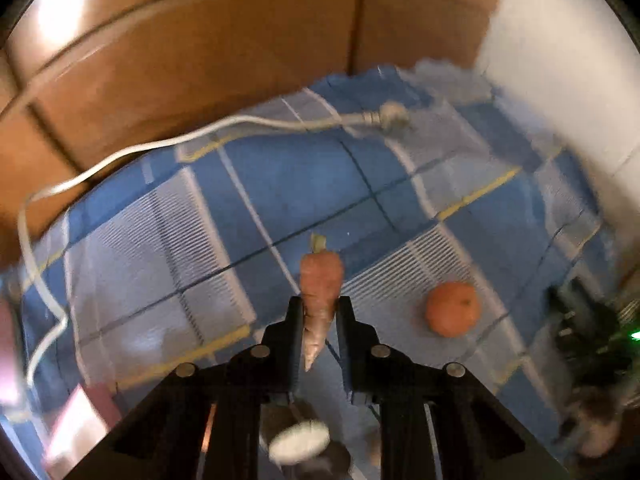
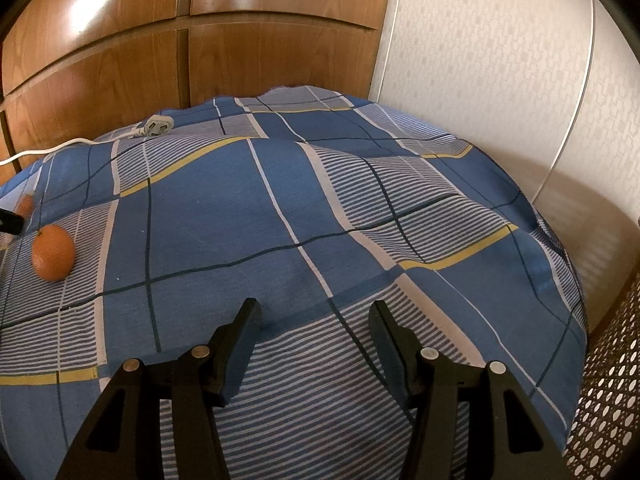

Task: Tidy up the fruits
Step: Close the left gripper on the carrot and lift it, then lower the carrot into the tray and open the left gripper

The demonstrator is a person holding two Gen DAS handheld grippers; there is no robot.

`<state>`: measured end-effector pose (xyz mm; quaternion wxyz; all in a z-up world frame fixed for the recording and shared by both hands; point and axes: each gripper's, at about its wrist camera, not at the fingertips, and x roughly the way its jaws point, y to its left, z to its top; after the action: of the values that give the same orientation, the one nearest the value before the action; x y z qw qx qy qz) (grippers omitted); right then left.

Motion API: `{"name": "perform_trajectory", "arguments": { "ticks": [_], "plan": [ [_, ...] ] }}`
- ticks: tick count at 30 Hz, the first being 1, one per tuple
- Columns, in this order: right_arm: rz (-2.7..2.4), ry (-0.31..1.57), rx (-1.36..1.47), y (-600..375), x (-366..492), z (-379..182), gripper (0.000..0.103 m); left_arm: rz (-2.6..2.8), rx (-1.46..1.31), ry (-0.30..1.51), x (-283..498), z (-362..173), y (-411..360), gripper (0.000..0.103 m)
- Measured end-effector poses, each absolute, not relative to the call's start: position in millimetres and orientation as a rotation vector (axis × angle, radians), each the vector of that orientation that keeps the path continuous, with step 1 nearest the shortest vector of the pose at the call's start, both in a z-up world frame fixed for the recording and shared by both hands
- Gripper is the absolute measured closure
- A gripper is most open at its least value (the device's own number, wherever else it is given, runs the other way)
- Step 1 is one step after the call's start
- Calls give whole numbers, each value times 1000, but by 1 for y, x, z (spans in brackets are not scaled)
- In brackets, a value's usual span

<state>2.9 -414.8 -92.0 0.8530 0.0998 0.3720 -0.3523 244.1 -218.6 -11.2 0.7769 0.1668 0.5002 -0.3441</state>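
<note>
My left gripper [image 1: 319, 312] is clamped on the carrot [image 1: 320, 292], thick end pointing away from me, held over the checked cloth [image 1: 280, 184]. Just right of the carrot lies the orange [image 1: 452, 309]. My right gripper [image 2: 314, 312] hangs half open and empty. I judge the carrot is mid-carry; next it needs a resting place, perhaps beside the orange. Beyond the carrot lies a white plug [image 1: 390, 114].

A home, by the look of it, likely a bedroom: glossy wooden wardrobe doors [image 2: 192, 52] behind, patterned wallpaper [image 2: 480, 60] to the right, a blue checked cloth [image 2: 320, 208] spread below, and a white plug [image 2: 158, 125] with cord lying on it.
</note>
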Motion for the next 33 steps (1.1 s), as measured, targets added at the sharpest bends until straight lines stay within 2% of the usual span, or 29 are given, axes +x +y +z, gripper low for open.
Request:
{"name": "perform_trajectory", "arguments": {
  "ticks": [5, 9, 17, 30, 33],
  "plan": [
    [-744, 782, 214, -415, 2, -92, 46, -659, 120, 1061, 230, 30, -142, 86],
    [-743, 782, 215, -414, 3, -92, 46, -555, -20, 1039, 217, 42, -76, 86],
    [-743, 782, 216, -414, 3, -92, 46, -288, -264, 1100, 182, 1, 52, 86],
    [-735, 778, 229, -413, 3, -92, 46, -154, -267, 1086, 154, -31, 77, 85],
    [-734, 778, 229, -413, 2, -92, 46, -83, -227, 1055, 143, -30, 79, 78]
  ]
}}
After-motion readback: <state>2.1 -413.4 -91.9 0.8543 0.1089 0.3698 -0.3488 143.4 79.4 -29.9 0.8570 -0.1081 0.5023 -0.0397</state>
